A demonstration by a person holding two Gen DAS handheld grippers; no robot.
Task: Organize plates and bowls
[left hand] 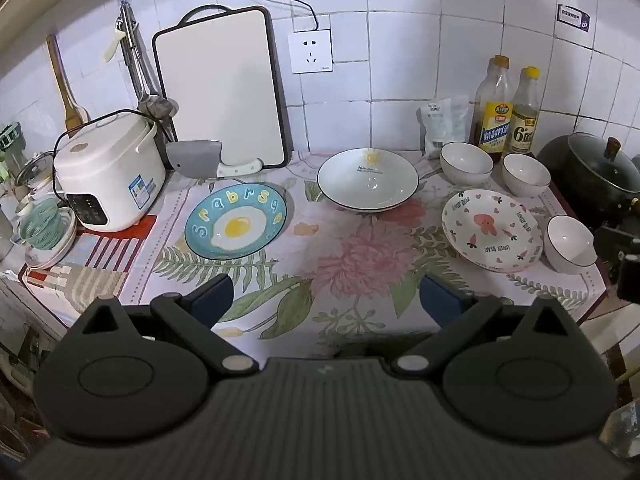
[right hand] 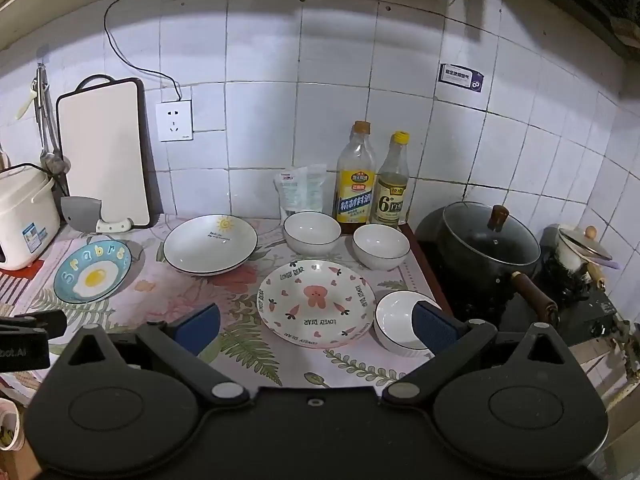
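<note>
Hovering over the table [left hand: 344, 312], left hand-held gripper [left hand: 326, 300] and right hand-held gripper [right hand: 316, 326] both spread, empty, above plates and bowls.

The left gripper [left hand: 326, 300] hangs in the air with its blue-padded fingers [left hand: 212, 296] spread wide, nothing between them. The right gripper [right hand: 316, 326] is level beside it, fingers [right hand: 434, 326] equally wide apart and gripping nothing.

egg plate [left hand: 236, 225] left, bear plate [left hand: 492, 230] right
</note>
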